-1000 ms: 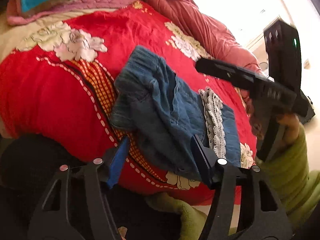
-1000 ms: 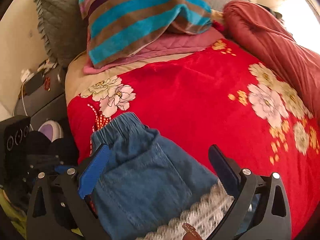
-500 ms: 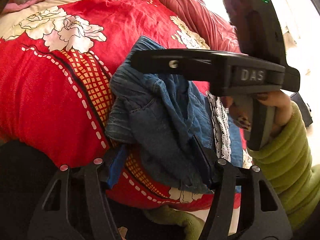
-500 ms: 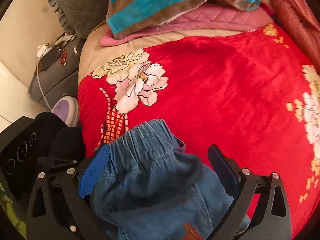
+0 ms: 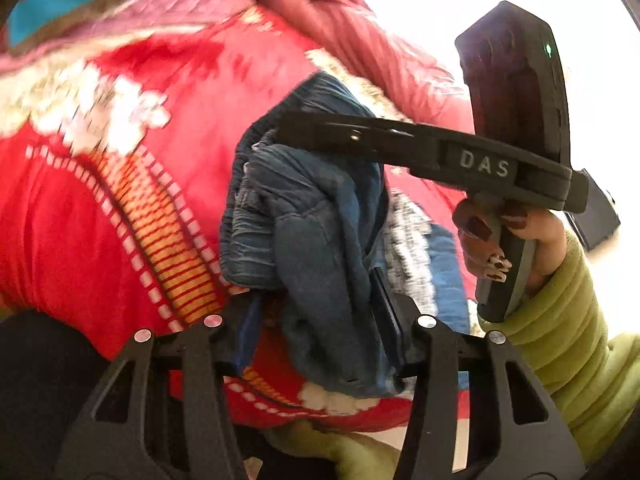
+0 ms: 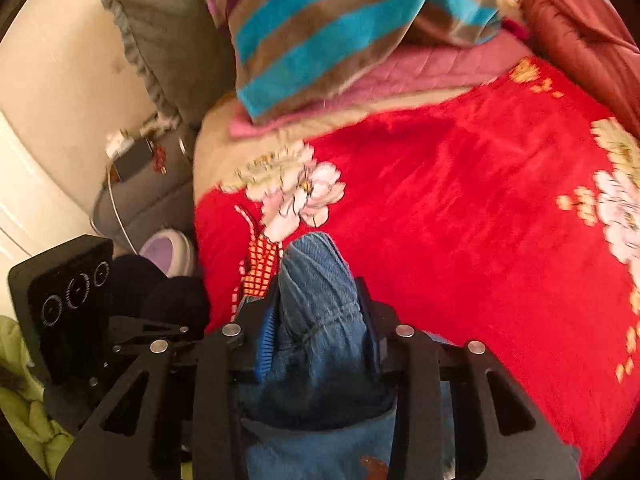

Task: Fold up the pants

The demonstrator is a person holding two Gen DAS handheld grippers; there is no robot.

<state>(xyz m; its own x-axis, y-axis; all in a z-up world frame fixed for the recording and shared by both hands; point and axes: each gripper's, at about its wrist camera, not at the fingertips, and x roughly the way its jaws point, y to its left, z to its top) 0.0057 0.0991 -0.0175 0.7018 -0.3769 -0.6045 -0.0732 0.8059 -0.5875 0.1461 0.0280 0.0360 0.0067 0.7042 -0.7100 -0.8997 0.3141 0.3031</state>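
On the bed's red blanket (image 6: 460,208), at about six o'clock, my right claw (image 6: 320,320) has just closed onto the pants' (image 6: 316,280) bunched waistband while my left claw (image 5: 320,312), also closing, seemingly pinches the lower denim for folding.

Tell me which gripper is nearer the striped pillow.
Right. The right gripper, its jaws just closed on the denim pants, is farther up the bed toward the striped pillow. The left gripper clamps the pants' near edge, farther from it.
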